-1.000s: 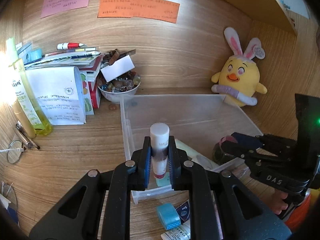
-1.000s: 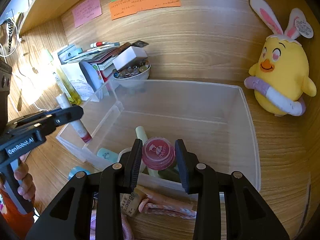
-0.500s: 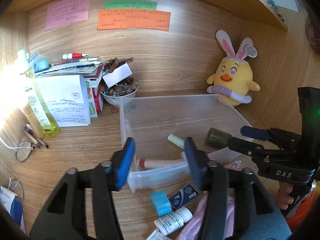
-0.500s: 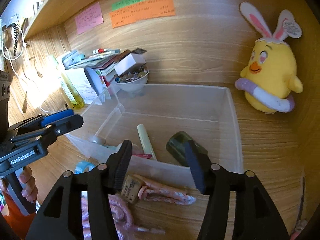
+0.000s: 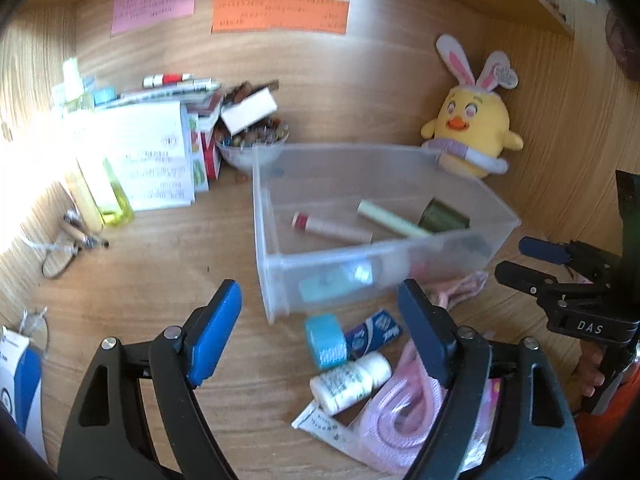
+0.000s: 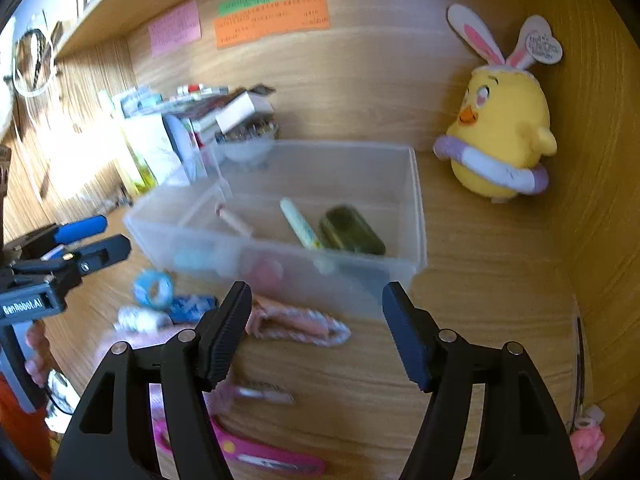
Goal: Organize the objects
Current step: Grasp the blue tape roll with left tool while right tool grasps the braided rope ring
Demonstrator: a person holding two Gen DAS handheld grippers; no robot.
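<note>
A wooden desk nook holds a clear plastic bin [image 5: 276, 240] set on the desktop. The left gripper [image 5: 320, 336] hangs above the desk just in front of the bin, its blue-padded jaws spread wide and holding nothing. A second ago it gripped a white-capped tube upright over the bin; that tube [image 5: 332, 229] now lies flat on the bin floor, red band toward the left wall. The right gripper [image 6: 316, 332] also stands wide open and empty, drawn back before the bin's near wall. A second ago it clasped a jar with a pink lid; the dark green jar [image 6: 352, 230] now lies on its side inside the bin, touching a pale yellow-green stick [image 6: 300, 228]. Both grippers sit farther back from the bin than before.

Still loose on the desk, just in front of the bin, are a blue tape roll [image 5: 325, 340], a small white bottle [image 5: 352, 380], a blue sachet [image 5: 374, 332] and a coil of pink rope [image 5: 404, 412]. A yellow bunny-eared chick plush [image 6: 500, 140] sits against the back wall, to the right of the bin.
</note>
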